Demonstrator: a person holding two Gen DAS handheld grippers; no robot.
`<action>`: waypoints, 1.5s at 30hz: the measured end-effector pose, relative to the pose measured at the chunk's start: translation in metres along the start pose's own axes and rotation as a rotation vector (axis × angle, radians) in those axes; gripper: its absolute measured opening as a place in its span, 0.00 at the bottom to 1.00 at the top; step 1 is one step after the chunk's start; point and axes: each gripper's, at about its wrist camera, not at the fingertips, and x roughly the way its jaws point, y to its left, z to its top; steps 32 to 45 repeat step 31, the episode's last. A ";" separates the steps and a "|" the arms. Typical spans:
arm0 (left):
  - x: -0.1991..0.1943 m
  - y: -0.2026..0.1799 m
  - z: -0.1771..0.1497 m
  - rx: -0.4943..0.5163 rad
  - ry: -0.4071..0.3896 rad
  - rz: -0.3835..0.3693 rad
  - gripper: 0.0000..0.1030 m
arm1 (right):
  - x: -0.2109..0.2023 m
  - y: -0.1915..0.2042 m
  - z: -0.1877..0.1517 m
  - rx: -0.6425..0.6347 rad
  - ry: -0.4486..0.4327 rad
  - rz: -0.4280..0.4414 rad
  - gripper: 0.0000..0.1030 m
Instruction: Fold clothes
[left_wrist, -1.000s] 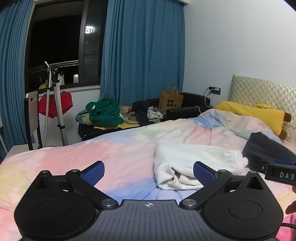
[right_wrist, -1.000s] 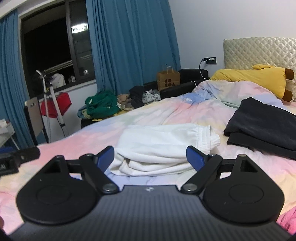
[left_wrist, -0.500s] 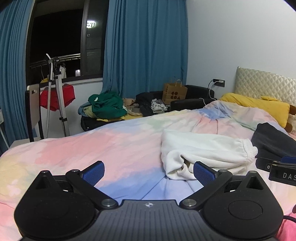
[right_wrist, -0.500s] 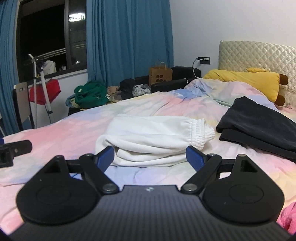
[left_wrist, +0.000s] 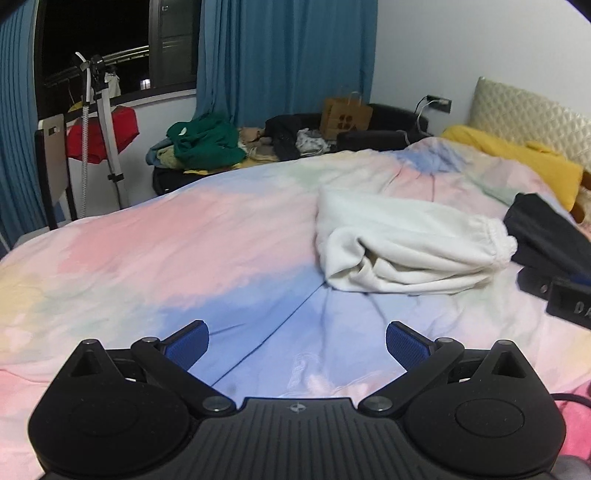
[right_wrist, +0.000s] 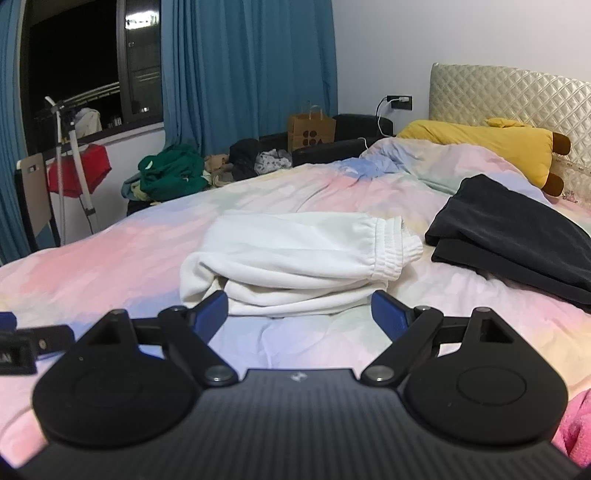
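Note:
A folded white garment with an elastic cuff (left_wrist: 406, 243) (right_wrist: 295, 258) lies on the pastel bedspread (left_wrist: 184, 251) (right_wrist: 110, 258). To its right rests a folded black garment (left_wrist: 543, 229) (right_wrist: 517, 236). My left gripper (left_wrist: 297, 341) hangs open over bare bedspread, short of the white garment and to its left. My right gripper (right_wrist: 299, 308) is open too, its blue pads just in front of the white garment's near edge, nothing between them. The right gripper's tip shows at the left wrist view's right edge (left_wrist: 565, 295).
A yellow plush pillow (right_wrist: 484, 144) lies by the quilted headboard (right_wrist: 517, 92). Beyond the bed sit a pile of clothes with a green top (left_wrist: 203, 144), a paper bag (left_wrist: 345, 114), a chair and a stand with red cloth (left_wrist: 99, 136). Pink fabric (right_wrist: 576, 424) lies at lower right.
The left gripper has sunk and tilted down, so the white garment sits higher and farther in its view. The right view has tipped down slightly. Both stay open.

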 end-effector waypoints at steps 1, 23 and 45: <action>0.000 0.001 0.000 -0.004 0.001 -0.006 1.00 | 0.000 0.000 0.000 0.001 0.000 -0.001 0.83; -0.031 0.003 0.005 -0.048 -0.177 0.055 1.00 | 0.000 0.004 0.002 -0.014 0.021 -0.024 0.83; -0.033 -0.001 0.001 -0.040 -0.179 0.063 1.00 | -0.008 0.015 0.000 -0.076 -0.029 -0.051 0.83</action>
